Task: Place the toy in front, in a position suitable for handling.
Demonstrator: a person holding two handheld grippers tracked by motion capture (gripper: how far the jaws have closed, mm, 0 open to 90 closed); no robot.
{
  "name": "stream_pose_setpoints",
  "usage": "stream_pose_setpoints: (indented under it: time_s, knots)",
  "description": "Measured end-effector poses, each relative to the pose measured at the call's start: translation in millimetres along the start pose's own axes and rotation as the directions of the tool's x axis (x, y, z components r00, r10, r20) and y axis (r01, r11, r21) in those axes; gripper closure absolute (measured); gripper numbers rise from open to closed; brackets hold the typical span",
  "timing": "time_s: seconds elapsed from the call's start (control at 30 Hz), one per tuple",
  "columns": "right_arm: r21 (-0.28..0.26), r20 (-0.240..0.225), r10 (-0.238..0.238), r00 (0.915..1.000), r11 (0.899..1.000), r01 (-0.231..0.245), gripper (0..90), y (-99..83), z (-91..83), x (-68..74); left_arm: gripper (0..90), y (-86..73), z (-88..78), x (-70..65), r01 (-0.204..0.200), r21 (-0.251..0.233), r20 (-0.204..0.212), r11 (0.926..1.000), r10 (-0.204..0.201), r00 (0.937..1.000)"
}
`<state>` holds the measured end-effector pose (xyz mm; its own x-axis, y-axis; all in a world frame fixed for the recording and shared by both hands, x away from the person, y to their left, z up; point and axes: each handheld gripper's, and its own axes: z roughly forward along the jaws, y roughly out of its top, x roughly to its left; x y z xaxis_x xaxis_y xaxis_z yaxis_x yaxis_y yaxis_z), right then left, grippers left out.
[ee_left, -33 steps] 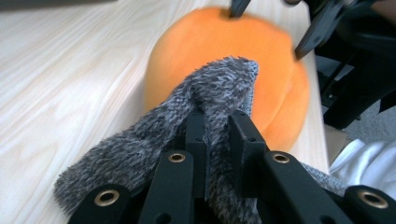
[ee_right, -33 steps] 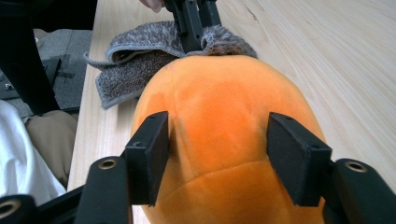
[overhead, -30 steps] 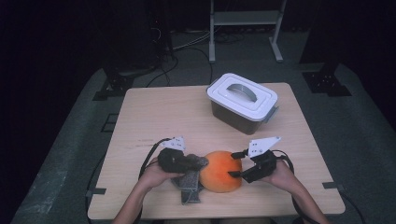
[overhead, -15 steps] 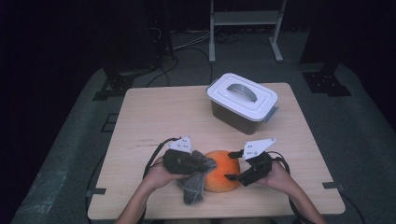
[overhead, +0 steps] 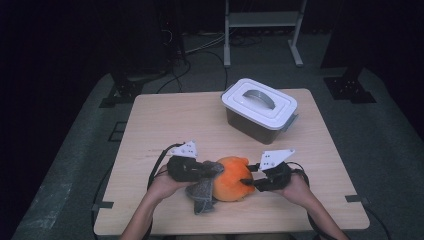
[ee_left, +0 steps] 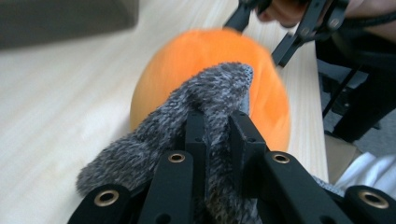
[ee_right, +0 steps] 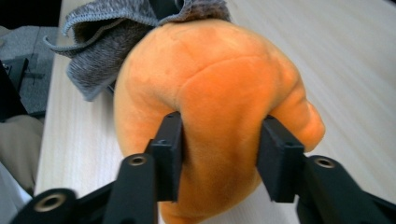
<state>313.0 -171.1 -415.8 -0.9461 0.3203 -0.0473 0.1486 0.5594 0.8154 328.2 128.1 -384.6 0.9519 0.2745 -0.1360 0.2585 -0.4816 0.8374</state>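
A lidded white box (overhead: pixel 260 110) stands at the bench's (overhead: pixel 165 125) far right. The bench's far left lies open. An orange plush toy (overhead: pixel 231 177) and grey cloth (overhead: pixel 202 192) block the near middle.

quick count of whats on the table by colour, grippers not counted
orange: 1, a round orange plush toy
grey: 1, a grey knitted cloth
white-lidded: 1, a dark plastic storage box with white lid and handle
total: 3

Dark room; grey floor (overhead: pixel 75 165) (cables trailing), white rack (overhead: pixel 262 20).
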Motion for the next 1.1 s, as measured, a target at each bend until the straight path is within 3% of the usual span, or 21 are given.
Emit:
stream_pose_setpoints:
  time_s: [0.03, 0.13, 0.23, 0.3, 0.43, 0.5, 0.57, 0.6, 0.7, 0.87, 0.93, 0.97, 1.0, 1.1]
  knots:
    - [0.001, 0.008, -0.002, 1.0000, 1.000, 0.002, 57.6, 1.8, 0.1, 1.5, 79.5, 5.0, -1.4, -4.1, -0.016, -0.013, 0.006, 0.9998, 0.016, 0.9999]
    - [0.008, 0.010, -0.009, 0.9999, 1.000, 0.009, 57.6, 4.7, 3.7, 3.2, 79.4, 11.2, 3.2, -13.3, -0.057, 0.015, 0.006, 0.9982, 0.057, 0.9983]
    - [0.025, 0.002, -0.027, 0.9996, 0.999, 0.027, 58.4, 6.4, 7.2, 7.6, 79.5, 0.5, 13.7, -6.3, -0.032, 0.053, 0.017, 0.9981, 0.031, 0.9994]
    - [0.024, 0.002, -0.024, 0.9997, 0.999, 0.024, 60.2, 6.5, 7.6, 8.7, 79.8, -6.9, 13.8, 2.5, 0.007, 0.041, 0.028, 0.9991, -0.009, 0.9996]
    - [0.014, -0.005, -0.012, 0.9999, 1.000, 0.012, 62.5, 6.5, 6.1, 6.0, 79.8, -15.9, 4.8, 13.7, 0.040, 0.051, -0.024, 0.9979, -0.039, 0.9990]
    - [0.010, -0.013, -0.003, 0.9999, 1.000, 0.003, 62.5, 5.7, 6.0, 6.3, 79.7, -20.3, 3.4, 16.7, 0.057, 0.051, -0.023, 0.9970, -0.056, 0.9982]
    - [0.008, -0.020, 0.000, 0.9998, 1.000, 0.000, 59.9, 5.9, 6.2, 6.6, 79.7, -21.2, 3.8, 17.5, 0.060, 0.052, -0.016, 0.9968, -0.059, 0.9981]
    - [0.008, -0.029, 0.006, 0.9996, 1.000, -0.006, 54.1, 6.1, 6.3, 6.2, 79.7, -21.0, 4.1, 16.9, 0.058, 0.059, -0.016, 0.9966, -0.057, 0.9983]
    - [-0.016, -0.057, 0.072, 0.9958, 0.997, -0.073, 40.1, 2.8, 3.3, -0.3, 79.6, -22.7, 5.3, 18.1, 0.064, 0.056, -0.007, 0.9964, -0.063, 0.9980]
    - [0.027, -0.058, 0.107, 0.9926, 0.994, -0.106, 33.2, -7.2, 4.9, -5.5, 79.6, -27.1, 5.4, 22.4, 0.091, 0.036, 0.008, 0.9952, -0.092, 0.9957]
    - [0.036, -0.059, 0.107, 0.9925, 0.994, -0.105, 35.0, -9.2, 12.2, -4.3, 79.6, -26.8, 7.3, 21.1, 0.088, 0.036, 0.007, 0.9954, -0.089, 0.9960]
    - [0.044, -0.033, 0.073, 0.9968, 0.996, -0.071, 50.0, -6.9, 13.8, -1.1, 79.5, -26.9, 7.8, 20.4, 0.087, 0.034, 0.007, 0.9956, -0.087, 0.9961]
    - [0.044, -0.033, 0.073, 0.9968, 0.996, -0.071, 50.0, -6.9, 13.8, -1.1, 79.5, -27.0, 7.6, 20.2, 0.083, 0.033, 0.008, 0.9960, -0.083, 0.9965]
    - [0.031, -0.034, 0.054, 0.9980, 0.998, -0.053, 65.5, -2.0, 7.0, -0.6, 79.6, -25.1, 2.8, 19.4, 0.077, 0.018, 0.004, 0.9968, -0.077, 0.9970]
